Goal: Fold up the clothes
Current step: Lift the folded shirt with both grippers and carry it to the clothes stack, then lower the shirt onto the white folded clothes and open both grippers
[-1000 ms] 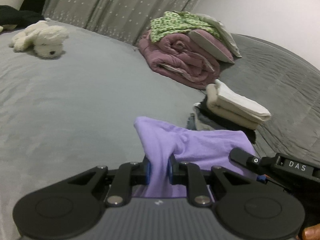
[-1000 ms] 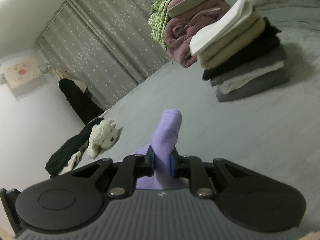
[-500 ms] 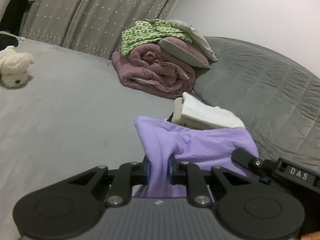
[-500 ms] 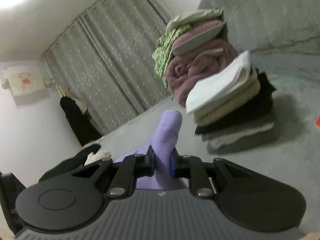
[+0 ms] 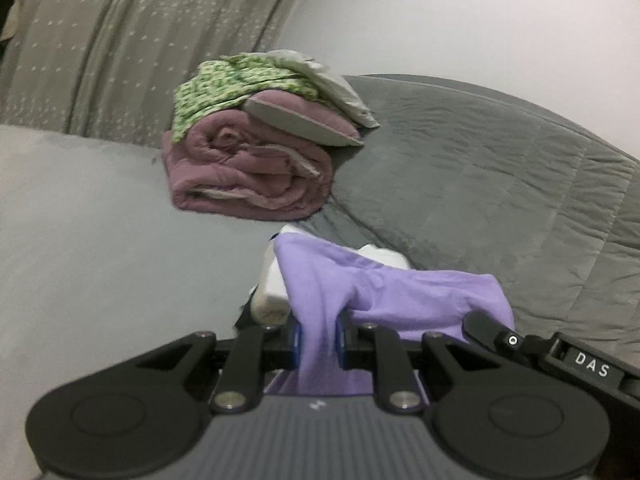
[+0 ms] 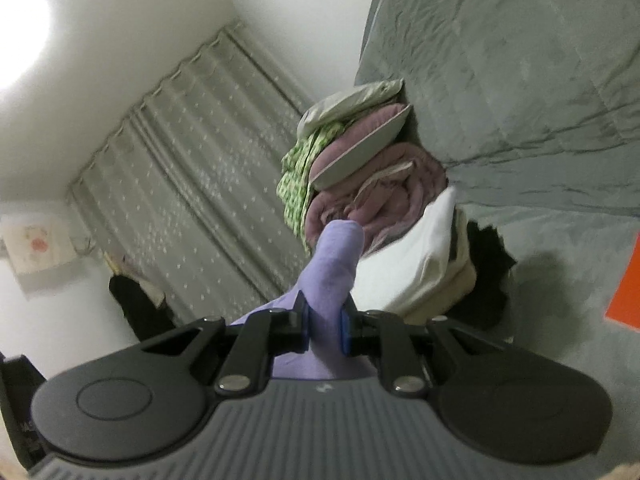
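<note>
Both tongs were pointed out over the bed (image 5: 100, 216), held side by side. The left tongs (image 5: 317, 342) were clamped tight on a bunch of the purple garment (image 5: 384, 288), and the right tongs (image 6: 325, 330) were pinched shut on another fold of it — that fold stuck up toward 12 o'clock past the fingertips. In the left view the cloth stretched off toward 3 o'clock, where the other tool's black body showed. The garment looked soft, lilac and bunched up. Just past it at 12 o'clock sat the stack of folded clothes (image 6: 424, 256) — white on top, black lower down — with the pink rolled blanket (image 5: 248, 172) behind.
</note>
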A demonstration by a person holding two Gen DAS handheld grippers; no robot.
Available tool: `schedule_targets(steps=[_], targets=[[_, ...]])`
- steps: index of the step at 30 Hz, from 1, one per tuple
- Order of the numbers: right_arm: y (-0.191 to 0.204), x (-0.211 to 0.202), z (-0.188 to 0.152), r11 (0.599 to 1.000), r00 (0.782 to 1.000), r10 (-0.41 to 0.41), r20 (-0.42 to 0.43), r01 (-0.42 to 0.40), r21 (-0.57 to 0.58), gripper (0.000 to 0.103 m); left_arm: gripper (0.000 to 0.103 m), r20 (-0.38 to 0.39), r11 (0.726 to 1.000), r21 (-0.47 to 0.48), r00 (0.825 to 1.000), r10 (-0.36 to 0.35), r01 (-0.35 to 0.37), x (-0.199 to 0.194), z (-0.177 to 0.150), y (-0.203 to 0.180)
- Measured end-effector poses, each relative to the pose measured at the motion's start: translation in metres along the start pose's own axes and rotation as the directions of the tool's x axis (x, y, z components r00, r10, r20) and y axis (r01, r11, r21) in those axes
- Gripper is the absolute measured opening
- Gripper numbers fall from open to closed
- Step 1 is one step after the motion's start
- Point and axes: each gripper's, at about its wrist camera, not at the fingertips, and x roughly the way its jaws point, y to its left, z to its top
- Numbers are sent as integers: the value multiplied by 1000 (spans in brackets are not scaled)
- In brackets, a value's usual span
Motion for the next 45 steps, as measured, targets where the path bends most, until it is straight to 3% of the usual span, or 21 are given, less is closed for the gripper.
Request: schedule_targets(steps=[5, 16, 25, 33, 37, 40, 45], targets=[[-7, 11, 27, 1000, 999, 15, 33, -15, 4, 18, 16, 20, 998, 58, 999, -30, 28, 14, 24, -15], [-6, 71, 78, 992, 998, 41, 38, -36, -118, 18, 16, 28, 993, 106, 998, -58, 54, 75, 74, -26], [-33, 116, 80, 987, 1000, -1, 21, 4, -162, 18, 16, -32, 988, 146, 998, -45, 49, 148, 89, -23], [-79, 159, 69, 985, 994, -89, -57, 80, -154, 19, 18, -119, 994, 102, 993, -22, 34, 216, 76, -6], [-92, 166, 62, 972, 985, -155, -71, 139, -189, 25, 18, -106, 989, 145, 994, 31, -16, 233, 69, -3], [-96, 164, 62, 958, 980, -194, -42, 180, -224, 42, 25, -96, 988, 149, 994, 57, -42, 237, 68, 4], [-95, 154, 71, 941, 976, -218, 3, 211, -264, 44, 32, -40, 981, 165, 993, 107, -99, 231, 76, 8]])
